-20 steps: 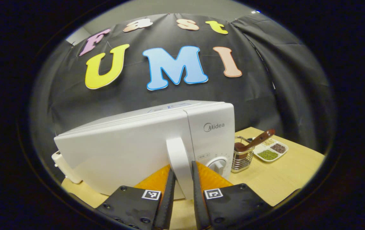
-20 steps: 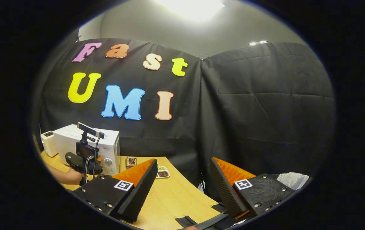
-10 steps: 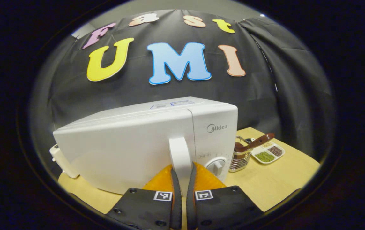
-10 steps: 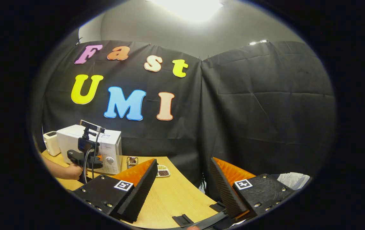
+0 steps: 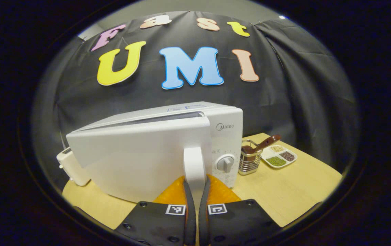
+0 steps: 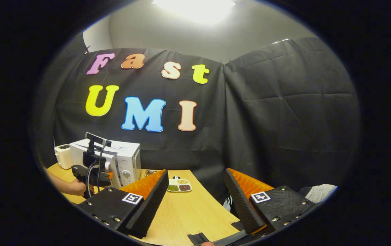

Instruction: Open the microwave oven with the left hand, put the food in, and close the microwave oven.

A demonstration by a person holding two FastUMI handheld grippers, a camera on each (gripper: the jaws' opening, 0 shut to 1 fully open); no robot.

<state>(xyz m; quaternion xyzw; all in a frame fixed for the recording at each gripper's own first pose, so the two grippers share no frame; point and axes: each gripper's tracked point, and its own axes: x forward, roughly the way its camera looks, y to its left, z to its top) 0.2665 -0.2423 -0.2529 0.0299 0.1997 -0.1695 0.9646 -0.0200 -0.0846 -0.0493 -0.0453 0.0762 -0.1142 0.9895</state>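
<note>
Left gripper [image 5: 195,205] clamps microwave handle [image 5: 194,164]; utensil basket [image 5: 249,160] stands beside.

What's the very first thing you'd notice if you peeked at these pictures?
The big white microwave oven on the wooden table, with its door swung a little way open. The left gripper is pinching the door's handle right at the bottom of the left gripper view. To the right of the oven stand a wire basket and a tray of seeds.

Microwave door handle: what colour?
White, like the door; the handle shows best in the left gripper view.
</note>
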